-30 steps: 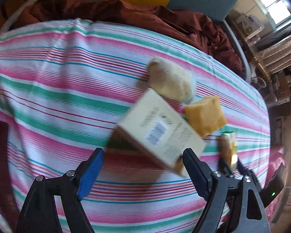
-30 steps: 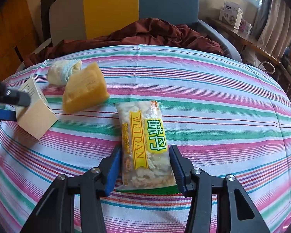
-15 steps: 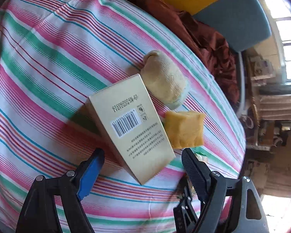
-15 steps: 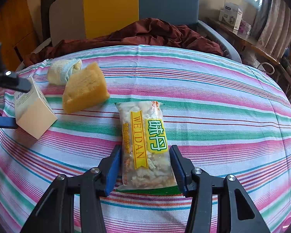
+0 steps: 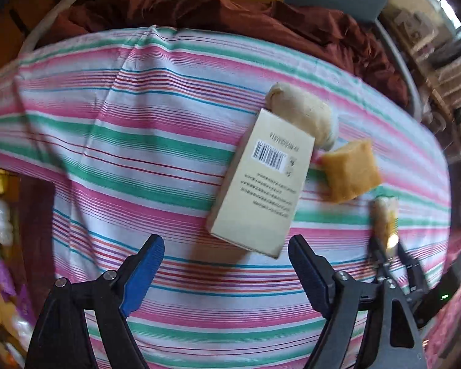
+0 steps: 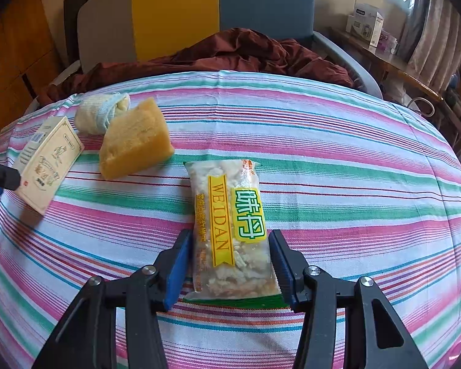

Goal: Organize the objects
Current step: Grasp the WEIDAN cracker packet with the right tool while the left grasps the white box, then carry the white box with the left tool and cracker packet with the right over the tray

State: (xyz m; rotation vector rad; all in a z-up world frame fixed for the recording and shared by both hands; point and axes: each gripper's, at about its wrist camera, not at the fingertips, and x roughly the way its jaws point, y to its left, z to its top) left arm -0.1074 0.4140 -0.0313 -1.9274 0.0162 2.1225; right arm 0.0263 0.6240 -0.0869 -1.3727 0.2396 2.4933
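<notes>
Two grippers: left gripper (image 5: 226, 272) gaped empty; right gripper (image 6: 229, 264) clamped clear crinkly plastic snack packet (image 6: 230, 227).
Risk: slippery film, possibly slipped loose.

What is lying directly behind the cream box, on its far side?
A rolled pale cloth lies behind the cream box, its near edge hidden by the box. The yellow sponge sits beside them. Contact between box and cloth is unclear.
</notes>
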